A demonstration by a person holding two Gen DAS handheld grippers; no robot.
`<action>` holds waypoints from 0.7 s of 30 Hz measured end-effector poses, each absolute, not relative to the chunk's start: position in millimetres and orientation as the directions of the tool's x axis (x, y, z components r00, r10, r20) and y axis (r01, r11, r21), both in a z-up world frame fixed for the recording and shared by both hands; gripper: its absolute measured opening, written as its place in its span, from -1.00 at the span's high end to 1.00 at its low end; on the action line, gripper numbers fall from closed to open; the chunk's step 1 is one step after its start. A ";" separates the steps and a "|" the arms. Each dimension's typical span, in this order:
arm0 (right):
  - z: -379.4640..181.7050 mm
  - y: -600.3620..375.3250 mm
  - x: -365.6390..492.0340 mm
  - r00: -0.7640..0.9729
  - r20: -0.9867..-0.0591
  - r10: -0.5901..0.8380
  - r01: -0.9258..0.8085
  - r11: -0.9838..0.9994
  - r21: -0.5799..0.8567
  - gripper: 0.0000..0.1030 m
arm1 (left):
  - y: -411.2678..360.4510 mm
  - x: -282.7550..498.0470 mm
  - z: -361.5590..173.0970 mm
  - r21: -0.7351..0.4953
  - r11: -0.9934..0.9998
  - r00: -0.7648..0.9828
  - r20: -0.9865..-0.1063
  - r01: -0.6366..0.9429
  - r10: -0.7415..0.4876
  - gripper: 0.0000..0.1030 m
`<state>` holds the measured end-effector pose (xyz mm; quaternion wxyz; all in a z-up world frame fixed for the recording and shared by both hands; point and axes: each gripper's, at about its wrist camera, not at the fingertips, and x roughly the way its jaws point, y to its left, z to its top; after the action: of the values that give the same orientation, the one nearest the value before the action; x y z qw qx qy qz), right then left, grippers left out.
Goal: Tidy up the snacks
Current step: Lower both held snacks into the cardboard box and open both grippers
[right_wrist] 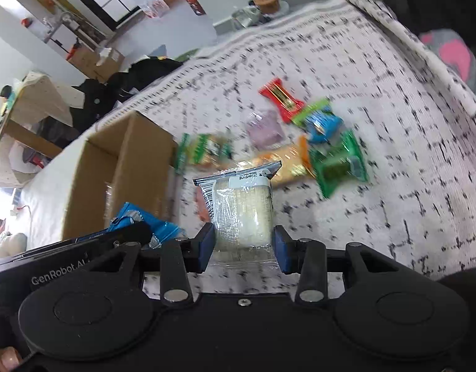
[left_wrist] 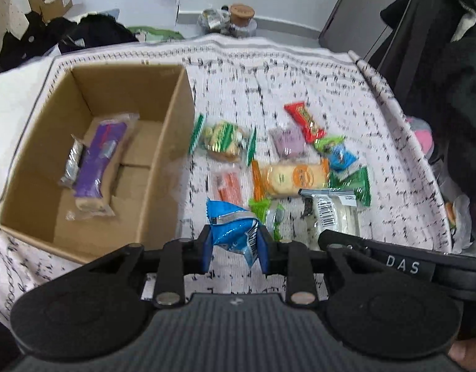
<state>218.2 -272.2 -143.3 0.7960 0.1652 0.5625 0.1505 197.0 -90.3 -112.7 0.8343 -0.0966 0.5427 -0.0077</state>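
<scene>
Nearest the lens of each camera, a snack sits clamped between gripper fingers. Left gripper (left_wrist: 234, 245): its blue-padded fingers are closed on a blue packet (left_wrist: 233, 229), pinched at the lower part so that the crimped top stands free above the patterned cloth (left_wrist: 299, 71). Right gripper (right_wrist: 242, 248): its fingers press both sides of a clear-wrapped pale bar (right_wrist: 242, 210), the barcode end pointing away from the tool. Both items are lifted off the cloth; in the right wrist view the blue packet shows at lower left, just beside the box corner.

Just beyond the left gripper, and to its left, stands the open cardboard box (left_wrist: 172, 142). It holds two items so far: a purple-wrapped bar (left_wrist: 98, 164) and a small silver packet (left_wrist: 72, 161), lying side by side on the floor flaps.

Farther out on the cloth, right of the box, the loose pile remains: an orange-wrapped cracker pack (left_wrist: 290, 176), a green-striped biscuit pack (left_wrist: 225, 139), a small orange packet (left_wrist: 228, 186), a pale purple packet (left_wrist: 289, 142), a red bar (left_wrist: 304, 121), a small blue-and-green packet (left_wrist: 338, 152) and a green packet (left_wrist: 355, 183).

Judged progress: early to middle, with two stowed, two in hand and roughly seven still to move.
</scene>
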 end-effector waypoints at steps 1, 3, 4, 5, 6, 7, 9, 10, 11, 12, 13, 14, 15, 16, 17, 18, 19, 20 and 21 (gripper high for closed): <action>-139.3 -268.5 219.5 0.328 -0.841 0.430 -0.061 0.898 0.436 0.22 | -87.9 197.0 -107.1 -0.176 0.980 0.423 -0.898 -0.092 -0.122 0.45; -132.4 -261.3 221.7 0.338 -0.832 0.439 -0.075 0.894 0.441 0.22 | -82.4 197.1 -97.7 -0.186 0.978 0.441 -0.889 -0.095 -0.126 0.45; -129.6 -257.8 222.7 0.341 -0.829 0.443 -0.083 0.892 0.443 0.22 | -79.4 197.3 -92.6 -0.190 0.977 0.452 -0.883 -0.099 -0.126 0.45; -126.2 -253.0 223.6 0.345 -0.824 0.449 -0.094 0.890 0.445 0.22 | -75.8 197.3 -87.9 -0.193 0.976 0.461 -0.878 -0.103 -0.125 0.45; -123.8 -249.7 224.1 0.348 -0.821 0.452 -0.102 0.889 0.446 0.22 | -72.2 197.4 -83.9 -0.196 0.975 0.469 -0.874 -0.107 -0.124 0.45; -121.6 -246.2 224.6 0.350 -0.819 0.455 -0.110 0.888 0.447 0.22 | -67.7 197.2 -79.6 -0.198 0.973 0.478 -0.870 -0.115 -0.121 0.45; -118.3 -236.5 225.4 0.352 -0.816 0.459 -0.126 0.887 0.445 0.22 | -59.3 196.5 -73.6 -0.203 0.971 0.490 -0.864 -0.130 -0.115 0.45; -117.1 -230.9 226.4 0.351 -0.814 0.462 -0.132 0.885 0.446 0.22 | -54.6 196.2 -71.1 -0.205 0.969 0.495 -0.862 -0.139 -0.111 0.45; -115.8 -226.6 226.8 0.350 -0.813 0.465 -0.135 0.884 0.447 0.22 | -49.9 196.0 -68.8 -0.205 0.968 0.500 -0.860 -0.148 -0.106 0.45; -114.8 -220.6 228.1 0.350 -0.811 0.469 -0.141 0.882 0.449 0.22 | -45.3 196.1 -67.1 -0.204 0.966 0.503 -0.858 -0.157 -0.100 0.45; -113.9 -215.6 228.8 0.350 -0.810 0.471 -0.146 0.881 0.449 0.22 | -41.1 196.2 -65.7 -0.204 0.965 0.506 -0.857 -0.164 -0.095 0.45; -113.5 -211.7 229.0 0.350 -0.809 0.472 -0.149 0.881 0.450 0.22 | -36.7 196.1 -64.9 -0.205 0.964 0.508 -0.856 -0.171 -0.092 0.45; -112.7 -206.8 230.3 0.348 -0.808 0.475 -0.152 0.879 0.452 0.22 | -32.1 195.9 -64.5 -0.205 0.962 0.510 -0.856 -0.179 -0.088 0.45; -111.6 -202.0 231.0 0.346 -0.808 0.477 -0.155 0.878 0.453 0.22 | -26.1 195.8 -63.8 -0.207 0.959 0.510 -0.856 -0.191 -0.084 0.45; -110.9 -198.4 231.9 0.346 -0.807 0.478 -0.158 0.878 0.452 0.22 | -21.0 195.9 -63.6 -0.210 0.957 0.511 -0.856 -0.200 -0.081 0.45; -109.8 -193.7 232.8 0.345 -0.808 0.478 -0.161 0.878 0.451 0.22 | -16.2 195.7 -63.4 -0.212 0.955 0.512 -0.855 -0.208 -0.078 0.45; -109.0 -189.2 233.9 0.343 -0.808 0.479 -0.164 0.877 0.451 0.22 | -10.5 195.7 -63.3 -0.213 0.953 0.513 -0.855 -0.217 -0.075 0.45; -108.1 -185.1 233.6 0.342 -0.808 0.480 -0.166 0.877 0.451 0.22 | -6.0 195.7 -63.0 -0.215 0.951 0.514 -0.855 -0.224 -0.072 0.45; -107.7 -181.6 234.6 0.341 -0.808 0.480 -0.169 0.877 0.450 0.22 | -1.1 195.5 -62.9 -0.217 0.948 0.515 -0.855 -0.232 -0.070 0.45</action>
<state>234.6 -181.6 -107.7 0.8059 0.1447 0.5376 0.2013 195.5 -1.1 -62.9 0.8565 -0.1538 0.4904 0.0472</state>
